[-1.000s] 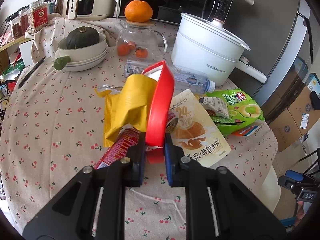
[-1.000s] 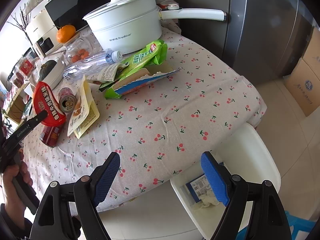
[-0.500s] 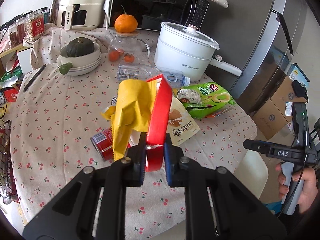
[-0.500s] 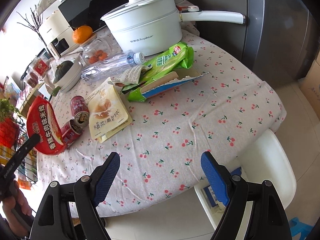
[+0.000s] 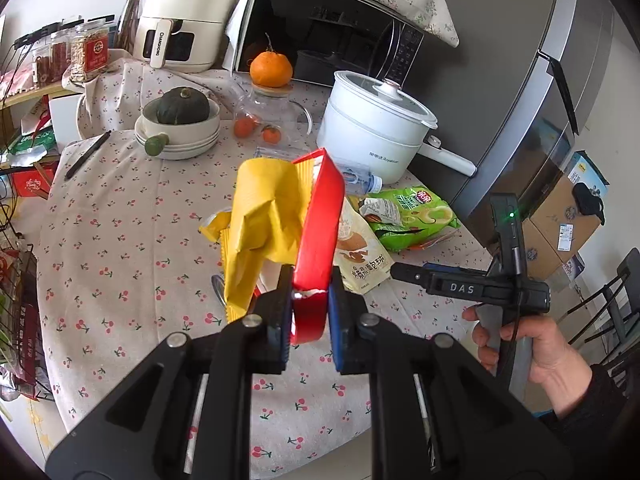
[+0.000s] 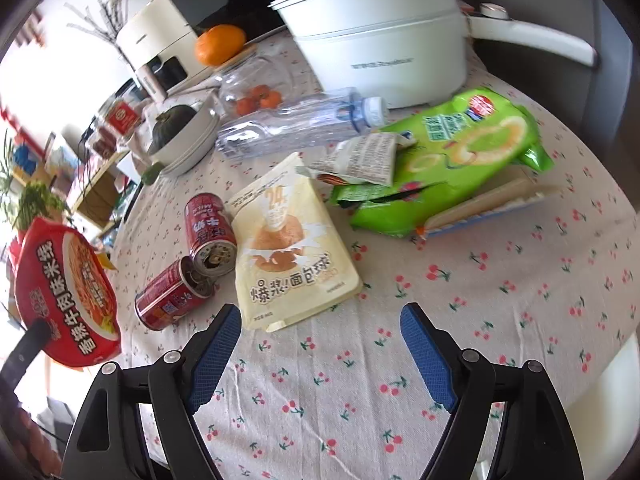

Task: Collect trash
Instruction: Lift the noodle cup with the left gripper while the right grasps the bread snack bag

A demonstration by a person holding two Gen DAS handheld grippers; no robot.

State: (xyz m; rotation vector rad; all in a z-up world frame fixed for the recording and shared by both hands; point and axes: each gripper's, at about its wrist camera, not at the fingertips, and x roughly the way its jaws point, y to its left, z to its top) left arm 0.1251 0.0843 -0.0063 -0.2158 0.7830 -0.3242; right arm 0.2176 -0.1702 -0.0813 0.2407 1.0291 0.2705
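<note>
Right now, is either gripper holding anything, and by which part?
The left gripper is shut on the red noodle packet, pinching its lower edge, yellow wrapper hanging alongside. The right gripper is open and holds nothing.

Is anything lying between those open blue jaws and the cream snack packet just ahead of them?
Nothing visible: only bare cherry-print tablecloth separates the open right gripper from the cream packet. Two red cans lie beside it.

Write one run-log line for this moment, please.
left gripper: shut on red noodle packet, lifted over table | right gripper: open, empty, above cream bread bag | two red cans: lying on tablecloth
</note>
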